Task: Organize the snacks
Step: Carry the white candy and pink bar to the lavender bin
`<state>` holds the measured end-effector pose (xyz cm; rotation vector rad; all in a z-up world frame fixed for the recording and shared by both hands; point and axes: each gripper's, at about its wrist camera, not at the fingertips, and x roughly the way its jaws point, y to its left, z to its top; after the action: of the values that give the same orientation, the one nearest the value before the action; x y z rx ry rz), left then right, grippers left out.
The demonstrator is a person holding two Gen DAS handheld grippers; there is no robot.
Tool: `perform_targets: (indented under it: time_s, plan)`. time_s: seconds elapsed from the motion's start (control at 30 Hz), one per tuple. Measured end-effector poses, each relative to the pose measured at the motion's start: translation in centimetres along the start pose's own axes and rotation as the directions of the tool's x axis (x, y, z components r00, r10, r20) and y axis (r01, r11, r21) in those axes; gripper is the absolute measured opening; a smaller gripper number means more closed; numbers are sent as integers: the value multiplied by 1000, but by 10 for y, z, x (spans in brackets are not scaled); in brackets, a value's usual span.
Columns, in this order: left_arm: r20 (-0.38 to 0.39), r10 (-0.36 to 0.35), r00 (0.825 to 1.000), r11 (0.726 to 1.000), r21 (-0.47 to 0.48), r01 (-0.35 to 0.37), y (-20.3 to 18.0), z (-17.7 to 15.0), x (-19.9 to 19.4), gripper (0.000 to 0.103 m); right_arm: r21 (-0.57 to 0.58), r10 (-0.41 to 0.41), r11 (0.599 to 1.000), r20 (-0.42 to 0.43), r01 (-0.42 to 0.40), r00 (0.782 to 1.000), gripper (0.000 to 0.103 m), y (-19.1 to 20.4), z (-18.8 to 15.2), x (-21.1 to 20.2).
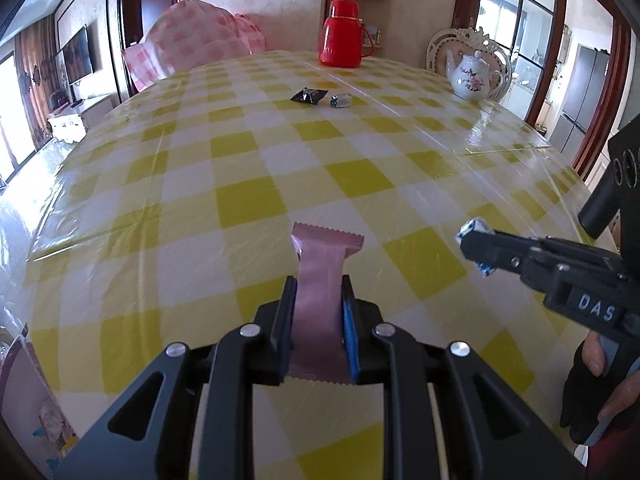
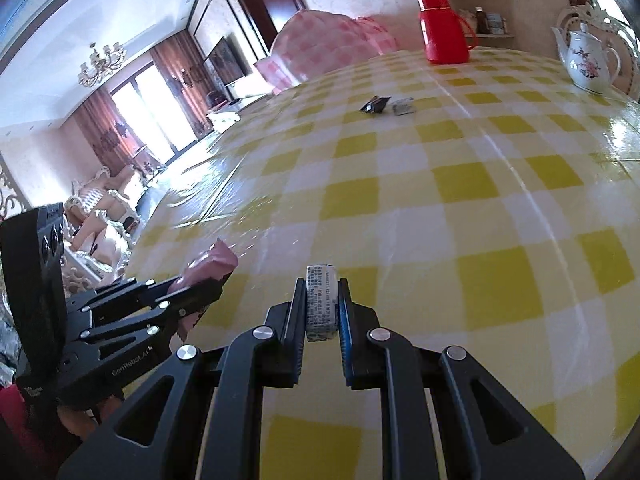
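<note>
My left gripper (image 1: 319,280) is shut on a pink snack packet (image 1: 322,276) and holds it above the yellow checked table (image 1: 240,200). It also shows at the left of the right wrist view (image 2: 200,284) with the pink packet (image 2: 210,266). My right gripper (image 2: 322,280) is shut on a small white and blue wrapped candy (image 2: 320,304). It shows at the right of the left wrist view (image 1: 474,246), with the candy (image 1: 472,228) in its tips. Far off on the table lie a black snack packet (image 1: 309,95) and a small white and blue candy (image 1: 341,100).
A red thermos (image 1: 345,34) stands at the table's far edge. A white flowered teapot (image 1: 472,76) stands at the far right, in front of a white chair (image 1: 468,40). A pink checked cover (image 1: 196,40) lies beyond the far left edge.
</note>
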<state>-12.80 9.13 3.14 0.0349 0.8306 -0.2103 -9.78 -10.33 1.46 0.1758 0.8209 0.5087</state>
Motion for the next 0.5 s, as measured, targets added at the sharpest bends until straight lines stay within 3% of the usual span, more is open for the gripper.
perform_targets:
  time_s: [0.5]
  plan:
    - [36, 25, 999, 1000, -2, -25, 44, -42, -51, 21, -135, 34, 990, -46, -40, 998, 15, 84, -21, 9]
